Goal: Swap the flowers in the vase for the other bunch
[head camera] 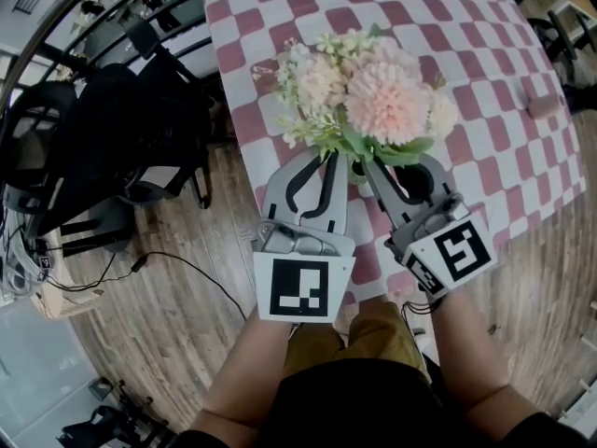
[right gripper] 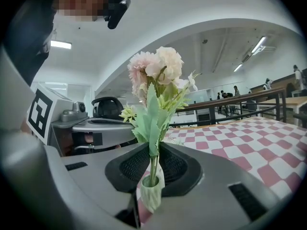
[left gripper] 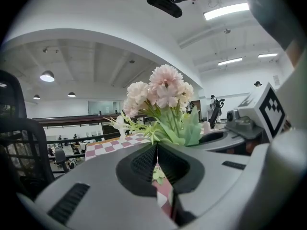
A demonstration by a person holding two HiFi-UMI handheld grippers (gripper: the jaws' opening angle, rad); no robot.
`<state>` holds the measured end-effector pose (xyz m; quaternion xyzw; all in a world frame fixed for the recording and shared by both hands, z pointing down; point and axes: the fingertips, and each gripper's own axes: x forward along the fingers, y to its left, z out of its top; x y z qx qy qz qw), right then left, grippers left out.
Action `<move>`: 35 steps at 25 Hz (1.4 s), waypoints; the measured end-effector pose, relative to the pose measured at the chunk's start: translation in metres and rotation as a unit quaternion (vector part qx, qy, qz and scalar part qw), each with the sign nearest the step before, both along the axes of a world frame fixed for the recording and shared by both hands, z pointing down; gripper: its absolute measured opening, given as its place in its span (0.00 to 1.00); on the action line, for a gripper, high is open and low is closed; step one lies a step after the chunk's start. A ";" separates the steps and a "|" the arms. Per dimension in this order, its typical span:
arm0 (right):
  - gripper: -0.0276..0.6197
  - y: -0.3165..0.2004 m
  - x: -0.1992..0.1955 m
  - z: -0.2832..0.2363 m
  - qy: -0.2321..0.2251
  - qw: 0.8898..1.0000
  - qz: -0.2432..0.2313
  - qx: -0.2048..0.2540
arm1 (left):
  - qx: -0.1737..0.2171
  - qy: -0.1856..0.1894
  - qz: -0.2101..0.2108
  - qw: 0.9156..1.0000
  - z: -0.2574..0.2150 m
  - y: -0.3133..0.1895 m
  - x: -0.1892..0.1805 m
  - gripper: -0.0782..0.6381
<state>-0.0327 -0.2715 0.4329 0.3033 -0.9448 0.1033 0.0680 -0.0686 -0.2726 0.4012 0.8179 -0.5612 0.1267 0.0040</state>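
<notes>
Fingers of the right gripper (right gripper: 152,147) pinch the stems of the pink bunch of flowers (right gripper: 156,80) just above the pale vase (right gripper: 152,195) on the checked desk (right gripper: 249,143). Left gripper (left gripper: 156,146) fingers are pressed together, empty, beside the leaves. Nothing steadies the vase, so pulling may drag or topple it. Count: two grippers, one vase, one bunch; other bunch unseen.

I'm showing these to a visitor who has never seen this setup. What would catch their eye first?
First, the pink and white bouquet, held above the red-and-white checkered tablecloth near the table's edge. Then the left gripper and right gripper, which meet at its base. The right one's jaws are shut on the stems just above a small pale green vase, and the left one's jaws are together right by the leaves.
</notes>
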 end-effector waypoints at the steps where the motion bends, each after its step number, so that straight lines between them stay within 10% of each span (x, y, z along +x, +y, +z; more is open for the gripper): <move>1: 0.14 0.000 0.001 0.001 0.001 1.000 0.002 -0.001 | -0.001 0.000 0.002 1.000 0.001 0.000 0.001 0.12; 35: 0.14 0.008 -0.002 0.038 0.043 0.999 0.021 -0.015 | -0.035 0.005 0.005 0.999 0.039 -0.005 0.001 0.12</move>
